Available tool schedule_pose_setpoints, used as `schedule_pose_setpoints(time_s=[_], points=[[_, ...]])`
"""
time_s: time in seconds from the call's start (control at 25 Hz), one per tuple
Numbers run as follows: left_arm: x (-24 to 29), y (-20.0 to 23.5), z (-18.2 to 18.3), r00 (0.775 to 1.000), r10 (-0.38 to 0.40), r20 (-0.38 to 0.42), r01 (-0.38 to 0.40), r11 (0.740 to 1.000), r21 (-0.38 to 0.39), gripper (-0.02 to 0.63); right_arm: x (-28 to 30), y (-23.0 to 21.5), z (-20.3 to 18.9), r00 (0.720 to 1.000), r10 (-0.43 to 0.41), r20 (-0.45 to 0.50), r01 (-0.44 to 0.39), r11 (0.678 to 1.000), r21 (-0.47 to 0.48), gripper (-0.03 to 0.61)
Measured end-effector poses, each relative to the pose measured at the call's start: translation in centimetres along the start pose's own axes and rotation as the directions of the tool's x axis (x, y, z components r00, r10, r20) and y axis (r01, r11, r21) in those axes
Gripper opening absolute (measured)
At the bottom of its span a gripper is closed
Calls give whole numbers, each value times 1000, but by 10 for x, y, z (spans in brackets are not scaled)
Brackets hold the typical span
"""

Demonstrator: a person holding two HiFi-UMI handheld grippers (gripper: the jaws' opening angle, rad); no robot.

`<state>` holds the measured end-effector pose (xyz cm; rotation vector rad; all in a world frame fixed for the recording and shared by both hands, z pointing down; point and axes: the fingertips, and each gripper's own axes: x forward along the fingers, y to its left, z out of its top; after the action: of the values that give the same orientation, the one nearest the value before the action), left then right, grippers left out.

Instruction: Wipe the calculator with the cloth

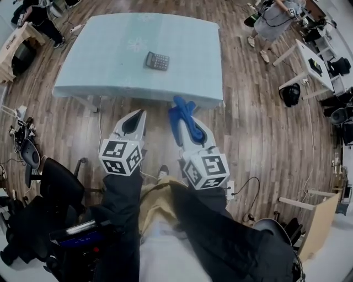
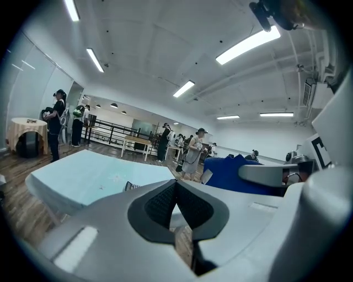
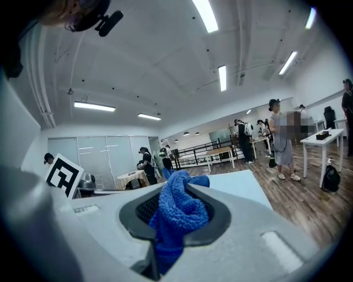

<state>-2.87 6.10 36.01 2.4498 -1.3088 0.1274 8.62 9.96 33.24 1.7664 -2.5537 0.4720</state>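
A dark calculator (image 1: 157, 60) lies near the middle of the pale blue table (image 1: 99, 60); its corner (image 2: 131, 186) peeks over the jaws in the left gripper view. My right gripper (image 1: 185, 107) is shut on a blue cloth (image 1: 182, 118), held in front of the table's near edge; the cloth (image 3: 179, 212) bunches between the jaws in the right gripper view. My left gripper (image 1: 139, 114) is shut with nothing in it, also short of the table. Both grippers are well short of the calculator.
People stand around the room, one at the far right (image 1: 270, 25) and one at the far left (image 1: 38, 16). White desks (image 1: 311, 63) stand to the right. A black office chair (image 1: 60, 187) is at my left. The floor is wood.
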Motion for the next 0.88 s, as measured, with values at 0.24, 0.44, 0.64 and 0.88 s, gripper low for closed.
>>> schedule_pose_setpoints(time_s=[0.24, 0.44, 0.64, 0.88], points=[[15, 10, -3, 999, 30, -27, -30, 1000, 2, 0, 19, -14, -5, 1000, 15, -18, -15, 1000, 26, 61], [25, 25, -3, 998, 41, -41, -41, 999, -8, 0, 35, -18, -10, 999, 19, -40, -18, 999, 36, 61], [58, 44, 4, 999, 5, -45, -6, 1000, -14, 0, 62, -29, -11, 999, -8, -48, 9, 1000, 30, 61], [108, 67, 33, 999, -41, -33, 41, 999, -2, 0, 107, -54, 10, 997, -62, -36, 63, 998, 15, 61]])
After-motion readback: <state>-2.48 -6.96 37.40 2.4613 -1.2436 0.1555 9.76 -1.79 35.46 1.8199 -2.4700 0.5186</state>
